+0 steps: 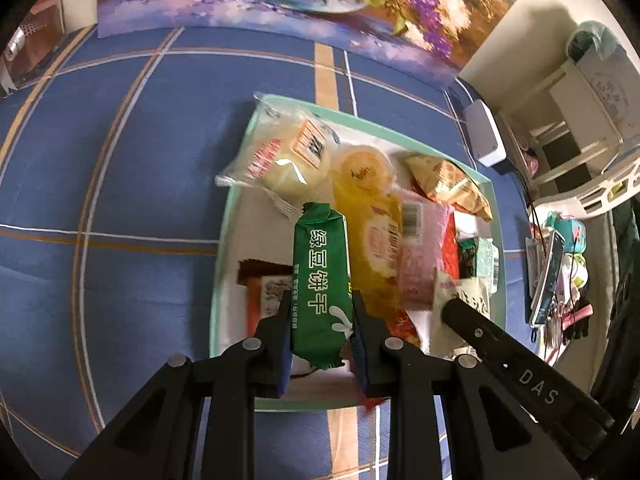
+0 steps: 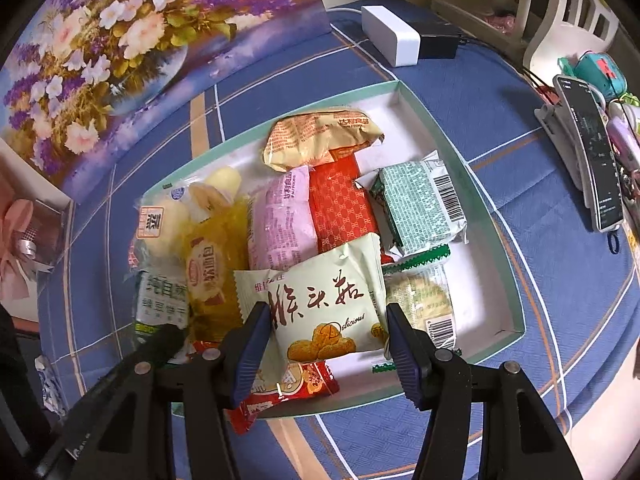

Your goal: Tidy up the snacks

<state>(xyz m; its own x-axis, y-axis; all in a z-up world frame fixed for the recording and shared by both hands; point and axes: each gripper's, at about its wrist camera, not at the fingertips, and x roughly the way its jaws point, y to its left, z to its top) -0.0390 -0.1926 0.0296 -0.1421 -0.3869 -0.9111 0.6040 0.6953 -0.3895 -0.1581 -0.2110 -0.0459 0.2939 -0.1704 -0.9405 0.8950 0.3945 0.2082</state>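
The left claw [image 1: 322, 330] is clamped on the lower end of a green mung-bean biscuit pack [image 1: 321, 286], probably so the long pack stays level above the tray [image 1: 224, 248]. The right claw [image 2: 328, 338] grips by its sides a cream snack packet [image 2: 326, 304] with brown characters and printed cookies, held over the pile. Beyond them, yellow, pink, red and teal packets lie crowded in the white, green-rimmed tray on the blue checked counter [image 1: 132, 184].

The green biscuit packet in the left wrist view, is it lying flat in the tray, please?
No: the green biscuit packet is clamped between the left gripper fingers, raised above the pale green tray.
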